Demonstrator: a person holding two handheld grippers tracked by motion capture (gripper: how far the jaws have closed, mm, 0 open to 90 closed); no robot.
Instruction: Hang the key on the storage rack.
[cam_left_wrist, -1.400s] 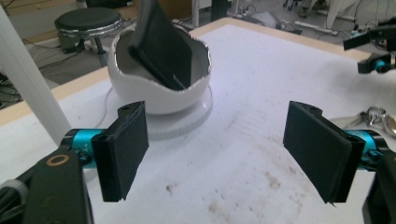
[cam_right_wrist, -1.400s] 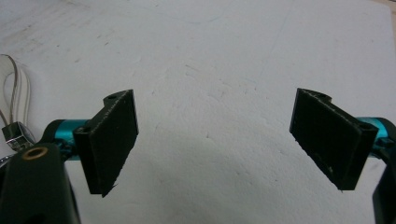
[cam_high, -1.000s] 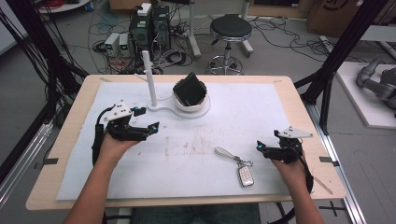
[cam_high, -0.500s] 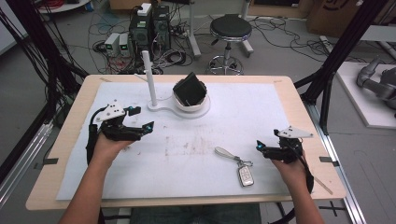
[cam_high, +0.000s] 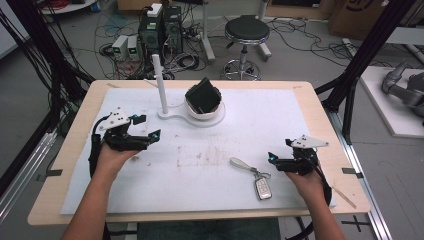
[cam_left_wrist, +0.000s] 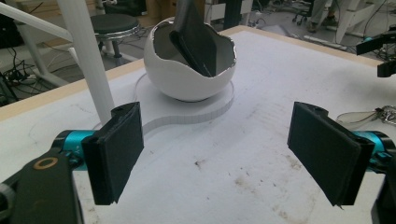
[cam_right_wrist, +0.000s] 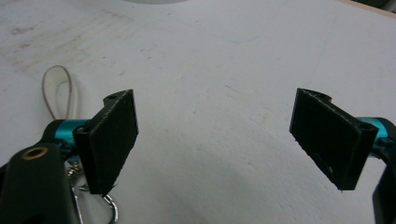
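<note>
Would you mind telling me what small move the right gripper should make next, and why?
Probably ease the right gripper left and down toward the car key. Its jaws stand wide open with nothing between them, and the key with its pale strap lies on the white mat just beside it, untouched.

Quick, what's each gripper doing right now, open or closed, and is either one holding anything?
Left gripper: open, fingers wide apart, holding nothing.
Right gripper: open, fingers wide apart, holding nothing; the key fob lies on the table beside it.
</note>
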